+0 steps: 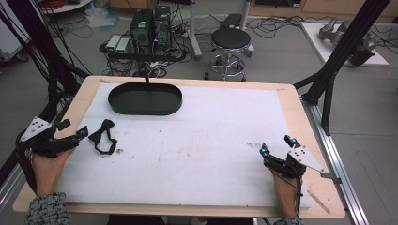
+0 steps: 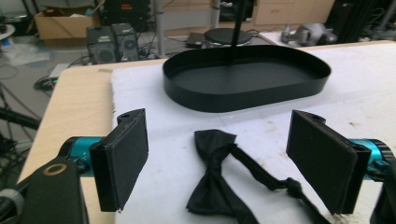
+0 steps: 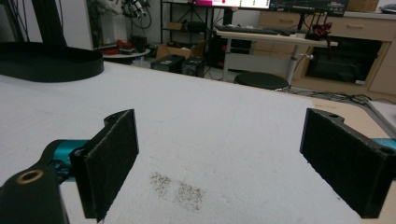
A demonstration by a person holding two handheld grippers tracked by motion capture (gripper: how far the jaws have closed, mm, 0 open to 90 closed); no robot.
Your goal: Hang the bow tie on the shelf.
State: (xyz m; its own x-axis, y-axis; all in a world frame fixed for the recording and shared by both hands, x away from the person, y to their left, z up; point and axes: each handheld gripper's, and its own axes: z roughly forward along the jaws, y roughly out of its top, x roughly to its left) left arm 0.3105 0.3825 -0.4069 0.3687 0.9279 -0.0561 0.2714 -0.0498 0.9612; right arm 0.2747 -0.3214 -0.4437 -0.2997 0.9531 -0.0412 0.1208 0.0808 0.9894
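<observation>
Left hand-held gripper [image 1: 75,130] and right hand-held gripper [image 1: 277,145] gape wide

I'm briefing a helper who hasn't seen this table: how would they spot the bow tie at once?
Start at the white foam mat covering the wooden table, then find the black oval tray at its far left. Just nearer the person lies the small black fabric bow tie, before the left gripper's open jaws: soft, flat, with a looped strap.

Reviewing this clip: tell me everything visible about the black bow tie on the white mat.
The black fabric bow tie lies flat on the white foam mat, near its left edge, just in front of the black oval metal-looking tray and apart from it. It has a pinched centre knot, two flared wings and a thin black strap looping off one side. The open left tool sits close beside it, not touching; nothing grips it.
</observation>
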